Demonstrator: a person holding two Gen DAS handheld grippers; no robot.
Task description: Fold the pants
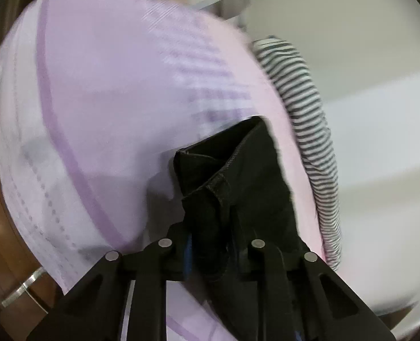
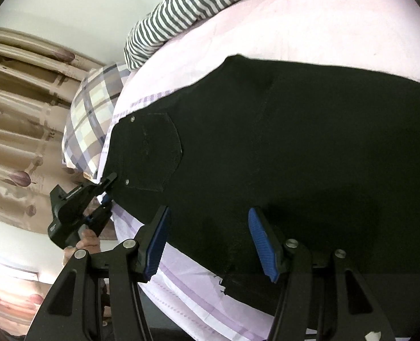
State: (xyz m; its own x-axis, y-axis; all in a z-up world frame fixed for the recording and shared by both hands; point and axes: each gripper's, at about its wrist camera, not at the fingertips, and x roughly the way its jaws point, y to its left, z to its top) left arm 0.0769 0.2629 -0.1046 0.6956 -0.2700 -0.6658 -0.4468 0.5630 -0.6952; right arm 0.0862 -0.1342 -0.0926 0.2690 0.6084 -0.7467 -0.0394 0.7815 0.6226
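- Pants: black, spread flat on the lilac sheet of the bed, back pocket facing up.
- Your left gripper: fingers pinching a bunched edge of the pants; the right wrist view shows it at the waist edge beside the pocket.
- Your right gripper: fingers spread, blue pads over the near edge of the pants.
- Striped blanket and plaid pillow lie beyond the pants.

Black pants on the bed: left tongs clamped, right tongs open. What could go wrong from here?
1. Left tongs pinch only the waistband corner of the black pants; a pull may slip it free.
2. Right tongs hover open over the pants' edge; closing could also catch the lilac bedsheet.
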